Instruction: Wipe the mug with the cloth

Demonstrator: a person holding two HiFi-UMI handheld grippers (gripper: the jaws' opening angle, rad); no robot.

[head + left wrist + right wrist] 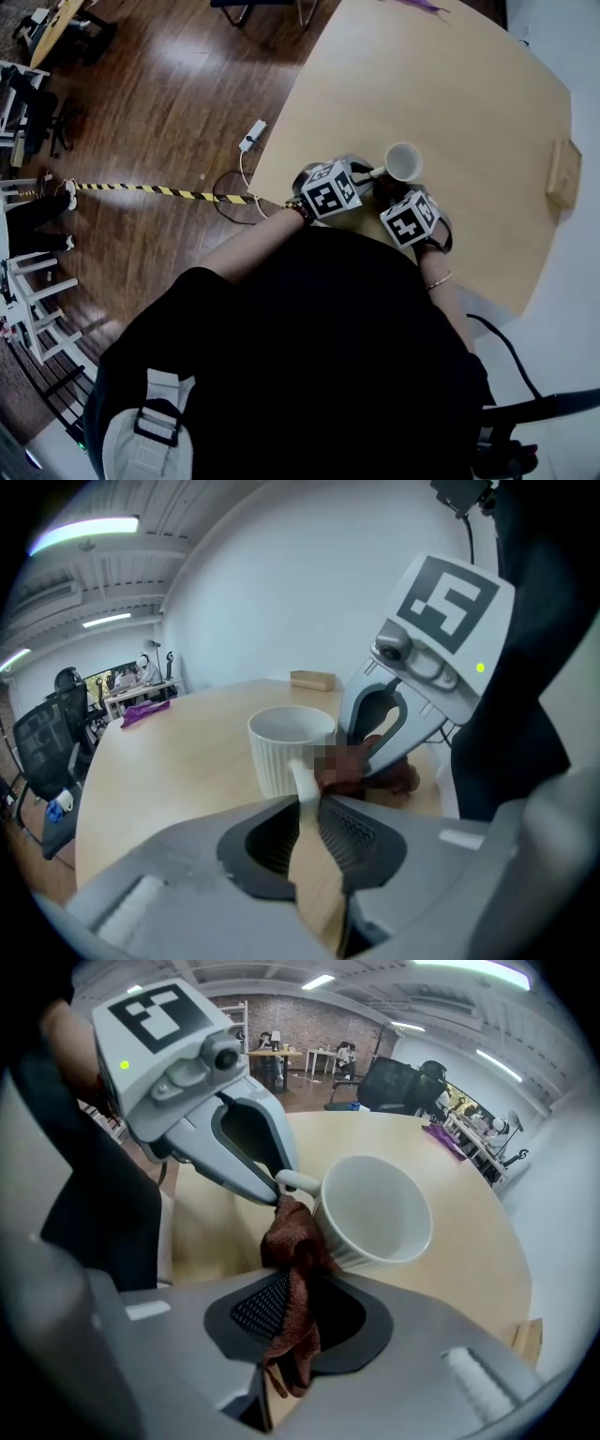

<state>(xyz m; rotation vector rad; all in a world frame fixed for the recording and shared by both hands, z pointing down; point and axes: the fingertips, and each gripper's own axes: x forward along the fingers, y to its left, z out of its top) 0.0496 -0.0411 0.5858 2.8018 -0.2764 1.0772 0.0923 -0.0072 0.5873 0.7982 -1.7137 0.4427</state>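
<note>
Here the white mug stands upright on the wooden table, near the person's edge. The left gripper pinches its handle. The right gripper is clamped on the brown cloth, which touches the mug's side beside the handle.

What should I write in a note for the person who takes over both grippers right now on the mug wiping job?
The left gripper is shut on the handle of the mug, which stands upright on the table.
The right gripper is shut on the brown cloth, which hangs by the mug's outer wall near the handle and seems to touch it.
Done: both things gripped, cloth at the mug.
Left: wipe wall and rim; how much is already wiped cannot be told.
</note>
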